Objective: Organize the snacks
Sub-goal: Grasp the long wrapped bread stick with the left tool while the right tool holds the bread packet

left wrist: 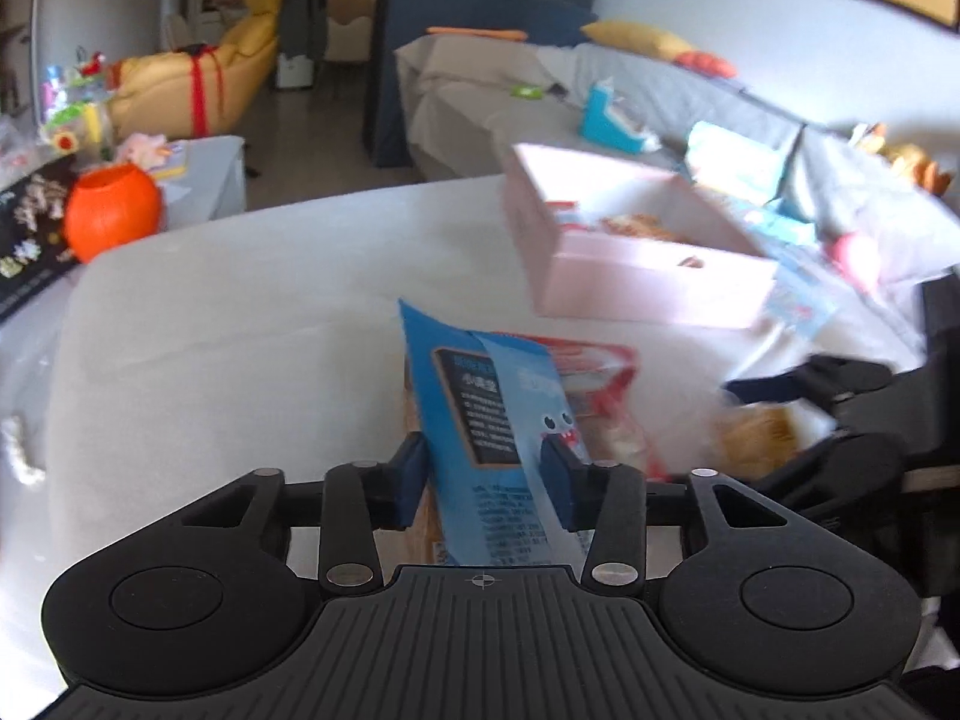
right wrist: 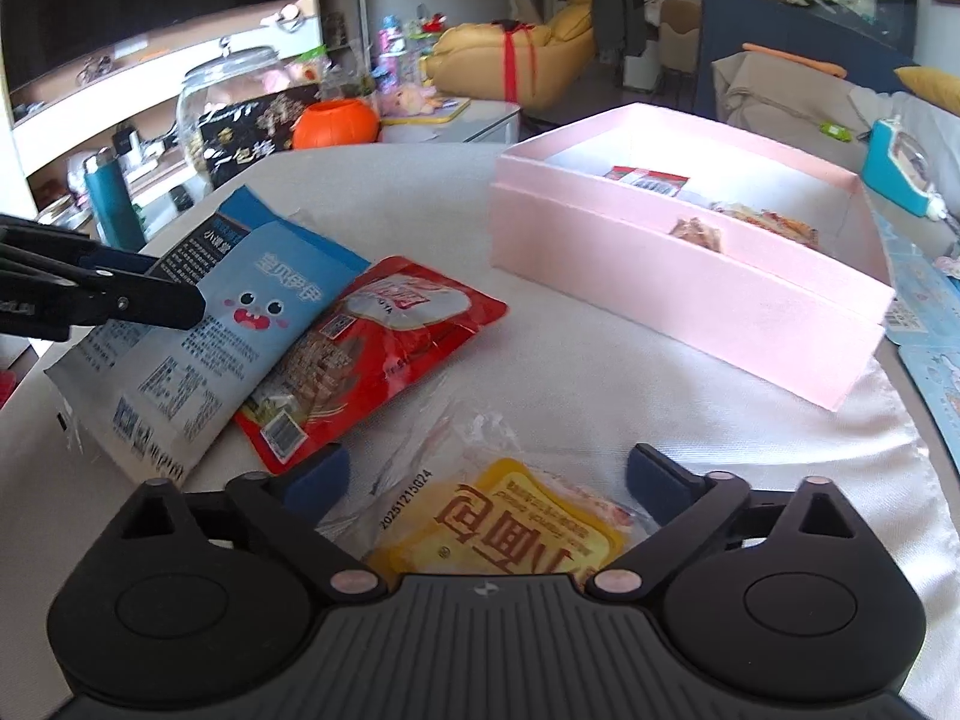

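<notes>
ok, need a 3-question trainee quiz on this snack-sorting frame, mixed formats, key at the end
1. True or false: the left gripper is closed on the blue snack bag.
2. Multiple choice: what lies between the open fingers of the right gripper?
A. the red snack packet
B. the clear packet with the yellow label
C. the orange pumpkin pot
3. Fill in: the pink box already holds ____ on its floor.

Key
1. True: both pads press the bag's sides.
2. B: the clear packet with the yellow label lies on the cloth between the pads, not gripped; the red snack packet lies further left, partly under the blue bag.
3. A few snack packets.
</notes>
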Demonstrator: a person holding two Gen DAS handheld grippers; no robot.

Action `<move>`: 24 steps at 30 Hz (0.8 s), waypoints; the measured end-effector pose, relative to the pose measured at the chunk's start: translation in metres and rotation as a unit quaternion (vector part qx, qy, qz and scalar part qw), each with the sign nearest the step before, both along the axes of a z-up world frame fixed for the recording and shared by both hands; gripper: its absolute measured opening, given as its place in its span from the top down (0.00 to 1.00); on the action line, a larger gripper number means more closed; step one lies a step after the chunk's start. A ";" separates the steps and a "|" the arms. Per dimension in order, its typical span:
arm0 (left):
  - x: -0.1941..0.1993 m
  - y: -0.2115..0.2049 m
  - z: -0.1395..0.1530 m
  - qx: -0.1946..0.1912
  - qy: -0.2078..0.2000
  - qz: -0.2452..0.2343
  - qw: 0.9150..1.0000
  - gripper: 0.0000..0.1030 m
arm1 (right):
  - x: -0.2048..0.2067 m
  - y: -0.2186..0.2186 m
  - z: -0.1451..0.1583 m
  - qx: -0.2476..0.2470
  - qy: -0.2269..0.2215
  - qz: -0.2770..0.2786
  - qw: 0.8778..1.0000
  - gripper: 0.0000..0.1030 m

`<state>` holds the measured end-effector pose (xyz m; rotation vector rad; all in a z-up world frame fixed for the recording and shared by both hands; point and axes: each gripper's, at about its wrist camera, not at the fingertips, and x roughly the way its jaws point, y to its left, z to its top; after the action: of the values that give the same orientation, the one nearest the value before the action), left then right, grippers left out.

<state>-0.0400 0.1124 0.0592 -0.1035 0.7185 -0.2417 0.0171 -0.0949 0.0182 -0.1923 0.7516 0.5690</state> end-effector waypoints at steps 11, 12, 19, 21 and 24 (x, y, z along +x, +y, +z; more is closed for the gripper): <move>0.006 0.006 0.012 0.034 -0.050 0.077 0.995 0.63 | 0.000 0.001 0.000 -0.004 0.001 0.006 1.000 0.00; 0.008 0.009 0.010 0.053 -0.041 0.091 0.994 0.63 | 0.000 0.001 0.000 -0.004 0.001 0.006 1.000 0.00; 0.027 0.002 -0.024 0.059 0.034 0.055 0.996 0.57 | 0.000 0.001 0.000 -0.005 0.001 0.006 1.000 0.00; 0.035 -0.001 -0.034 0.074 0.041 0.055 0.995 0.59 | 0.000 0.001 0.000 -0.005 0.003 0.006 1.000 0.00; 0.038 0.003 -0.035 0.066 0.036 0.081 0.994 0.62 | 0.001 -0.001 0.002 -0.010 0.013 0.012 1.000 0.00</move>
<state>-0.0018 0.1154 0.0241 -0.0453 0.7923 -0.0353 0.0183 -0.0955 0.0204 -0.2128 0.7819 0.5872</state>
